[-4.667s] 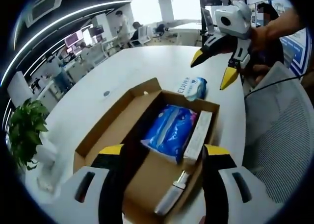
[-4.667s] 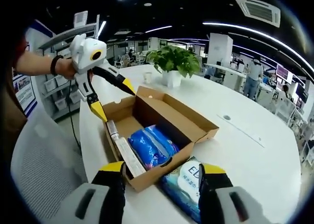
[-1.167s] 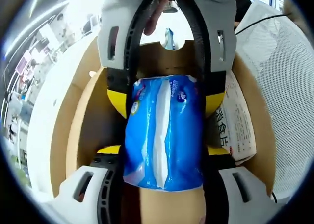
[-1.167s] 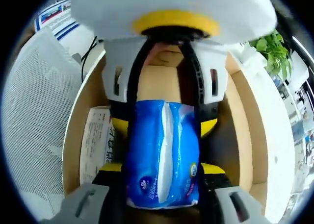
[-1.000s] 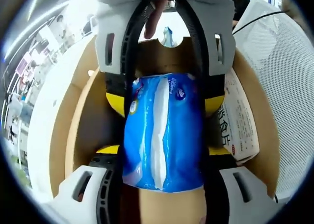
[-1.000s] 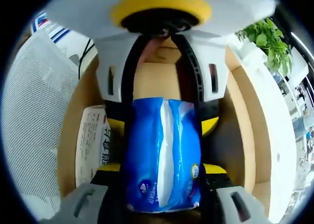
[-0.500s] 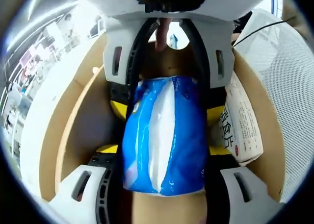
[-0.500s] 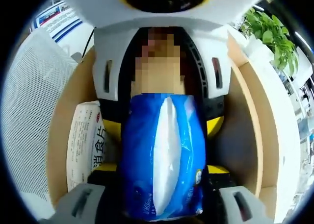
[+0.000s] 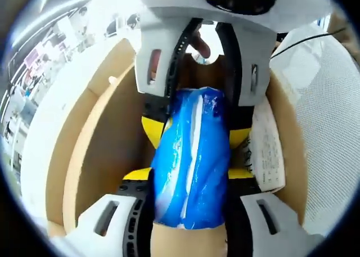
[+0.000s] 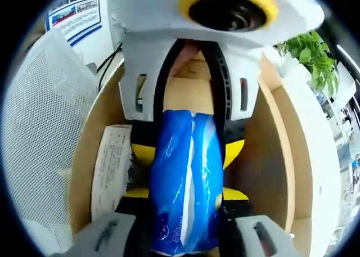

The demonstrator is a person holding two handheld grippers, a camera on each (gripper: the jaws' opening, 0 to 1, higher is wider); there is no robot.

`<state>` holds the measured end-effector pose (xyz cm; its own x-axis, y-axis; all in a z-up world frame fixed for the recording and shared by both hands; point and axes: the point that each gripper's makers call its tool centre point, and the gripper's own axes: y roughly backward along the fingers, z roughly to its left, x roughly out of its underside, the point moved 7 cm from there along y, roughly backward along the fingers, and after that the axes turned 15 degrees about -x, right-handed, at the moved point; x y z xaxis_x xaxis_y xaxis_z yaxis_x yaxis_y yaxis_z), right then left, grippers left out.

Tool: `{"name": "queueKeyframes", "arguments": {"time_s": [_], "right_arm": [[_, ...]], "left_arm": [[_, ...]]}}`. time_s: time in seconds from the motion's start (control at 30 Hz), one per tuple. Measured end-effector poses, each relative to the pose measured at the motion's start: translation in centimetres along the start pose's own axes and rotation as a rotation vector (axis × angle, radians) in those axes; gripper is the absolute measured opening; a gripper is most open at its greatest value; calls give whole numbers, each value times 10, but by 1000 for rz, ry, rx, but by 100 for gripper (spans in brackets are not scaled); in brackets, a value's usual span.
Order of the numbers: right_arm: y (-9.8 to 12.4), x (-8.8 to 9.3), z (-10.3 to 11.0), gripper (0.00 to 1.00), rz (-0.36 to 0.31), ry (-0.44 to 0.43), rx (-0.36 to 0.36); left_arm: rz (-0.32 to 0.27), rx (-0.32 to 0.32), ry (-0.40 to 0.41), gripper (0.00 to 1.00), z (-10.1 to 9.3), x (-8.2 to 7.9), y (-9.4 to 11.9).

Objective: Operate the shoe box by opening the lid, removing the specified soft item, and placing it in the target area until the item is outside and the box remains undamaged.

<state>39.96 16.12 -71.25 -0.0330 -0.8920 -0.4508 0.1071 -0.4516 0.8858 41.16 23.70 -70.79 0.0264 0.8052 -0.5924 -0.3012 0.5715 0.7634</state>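
The open brown cardboard shoe box [image 9: 95, 156] spans both views, its walls curving up the left and right sides of each frame around a bare brown floor. In the left gripper view a white table [image 9: 39, 127] runs along the left edge beyond the box wall, and a white mesh chair back [image 9: 332, 127] fills the right edge. The right gripper view has the same mesh chair back on its left side, plus a green potted plant [image 10: 312, 52] at upper right and a blue-and-white poster [image 10: 79, 12] at upper left.

The crinkled blue plastic soft pack with a white centre strip [image 9: 191, 167] stands lengthwise in the middle of each frame, inside the box. The left gripper [image 9: 188, 175] pinches its near end from both sides, the yellow-tipped jaws narrowed against the plastic; the right gripper [image 10: 185, 195] clamps the opposite end likewise, and each faces the other from the top of the frame.

A flat white printed carton [image 9: 264, 150] lies beside the pack against the box wall.
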Motion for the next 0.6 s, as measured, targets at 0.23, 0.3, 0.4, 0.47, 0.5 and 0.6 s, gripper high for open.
{"name": "queueKeyframes", "arguments": {"time_s": [0.23, 0.3, 0.4, 0.47, 0.5, 0.6], "right_arm": [[19, -10, 1, 40, -19, 21, 19], [24, -13, 1, 40, -21, 33, 28], [28, -16, 2, 40, -26, 40, 34], [30, -19, 3, 40, -29, 45, 43], [32, -20, 4, 40, -30, 49, 50], [37, -23, 5, 40, -35, 55, 60]], "left_arm": [[-21, -32, -9, 46, 9, -11, 15], [-27, -42, -16, 46, 11, -14, 20], [-28, -47, -26, 47, 12, -17, 25], [-26, -53, -32, 47, 12, -19, 28], [-26, -58, -38, 47, 13, -20, 29], [-26, -68, -50, 47, 13, -23, 35]]}}
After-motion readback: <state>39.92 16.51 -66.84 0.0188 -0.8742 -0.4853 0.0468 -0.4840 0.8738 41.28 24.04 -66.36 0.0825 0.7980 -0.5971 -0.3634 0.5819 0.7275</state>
